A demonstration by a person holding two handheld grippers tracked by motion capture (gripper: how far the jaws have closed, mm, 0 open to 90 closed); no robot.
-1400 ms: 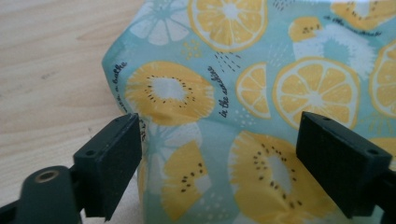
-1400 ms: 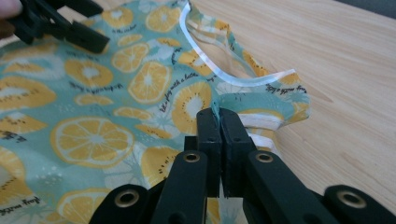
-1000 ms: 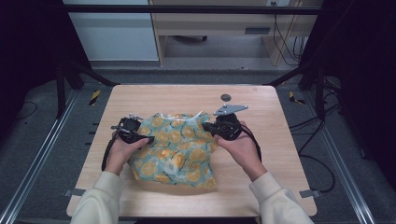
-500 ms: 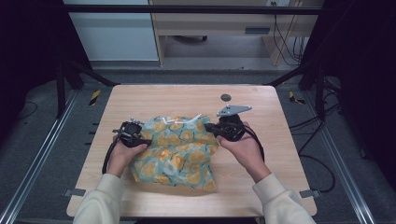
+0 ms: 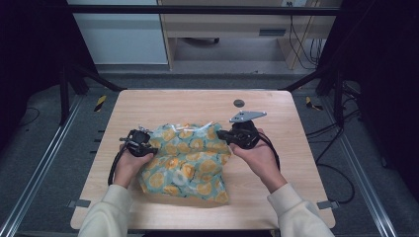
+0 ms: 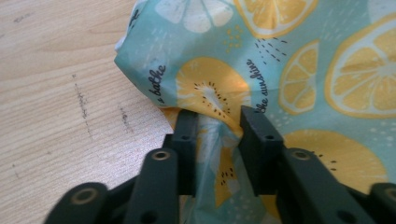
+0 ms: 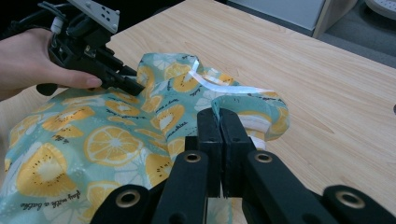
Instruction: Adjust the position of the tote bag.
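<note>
High view: a citrus-print cloth (image 5: 190, 163) lies crumpled mid-tabletop (image 5: 197, 103). The left tool (image 5: 148, 146), its jaws just closing, gathers a fold; the right tool (image 5: 223, 134) pinches the hemmed edge. Light, limp fabric is best gripped at hems or corners.

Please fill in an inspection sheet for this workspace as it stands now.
Surface: wooden table, light scuff marks.
Job's things: teal lemon-print cloth, rumpled, lying at mid-table.
Clutter: small dark disc beyond the cloth.
Grippers: left gripper jaws have just been closing, a fold of cloth between them; right gripper shut on the cloth's edge.
Cables: black cable trails from the left gripper.
Surroundings: metal frame rails, cabinets behind.
</note>
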